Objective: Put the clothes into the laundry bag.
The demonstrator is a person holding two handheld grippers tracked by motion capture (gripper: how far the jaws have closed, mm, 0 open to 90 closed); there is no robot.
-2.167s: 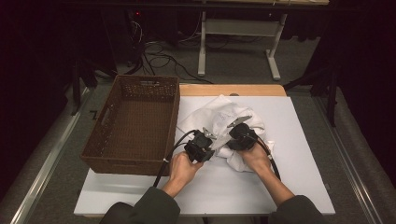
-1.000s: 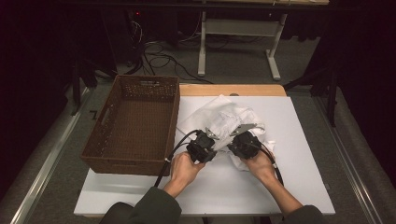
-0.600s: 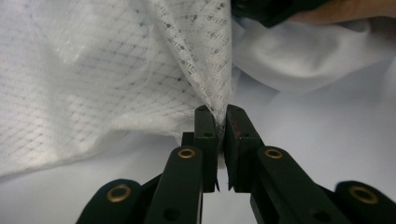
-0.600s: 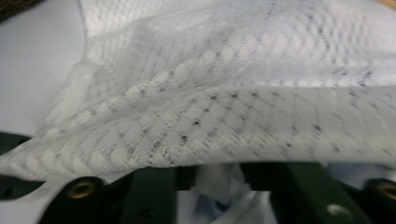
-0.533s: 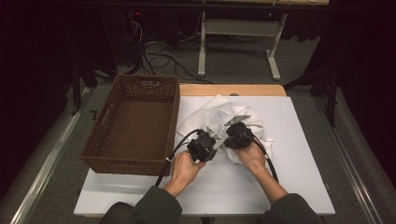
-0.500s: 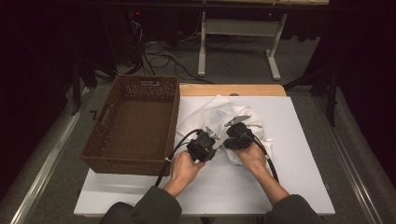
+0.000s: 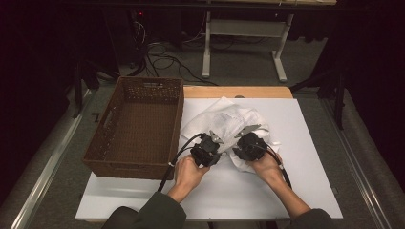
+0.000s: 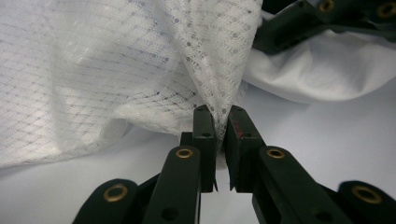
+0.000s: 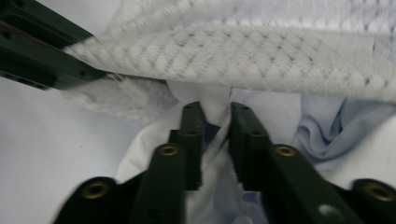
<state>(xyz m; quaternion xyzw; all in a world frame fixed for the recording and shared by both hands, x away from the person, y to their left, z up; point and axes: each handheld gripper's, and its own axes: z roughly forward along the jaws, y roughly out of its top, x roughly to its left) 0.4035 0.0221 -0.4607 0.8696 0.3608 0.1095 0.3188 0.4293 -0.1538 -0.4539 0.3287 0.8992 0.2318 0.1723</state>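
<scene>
The white mesh cloth [image 8: 116, 79] lay bunched with a smooth white cloth [image 7: 267, 129] in a heap toward the far middle of the white counter [image 7: 305, 191], just right of the basket. A gathered fold of the mesh ran down into the left tool [image 8: 219, 123], whose jaws were clenched on it, almost together, with only the thin pinch of fabric between them. From that pinch the mesh fanned up and out, taut and peaked, its small diamond holes plain to see.

The right tool [image 9: 212, 122] sat just right of the left one, near the front edge of the heap. Its jaws had just been closing and stood a little apart, a ridge of the smooth white cloth [image 9: 215, 107] between them; whether the pads pressed on it I could not tell. Under and beside that ridge lay pale blue fabric [image 9: 327, 126], crumpled. The mesh hung across the upper part of the right gripper view, above those jaws.

In the high view both hands held the tools side by side at the near edge of the heap, left tool [image 7: 206, 150] and right tool [image 7: 248, 145]. A brown wicker basket [image 7: 100, 150] stood on the left of the counter, close to the left hand.
</scene>
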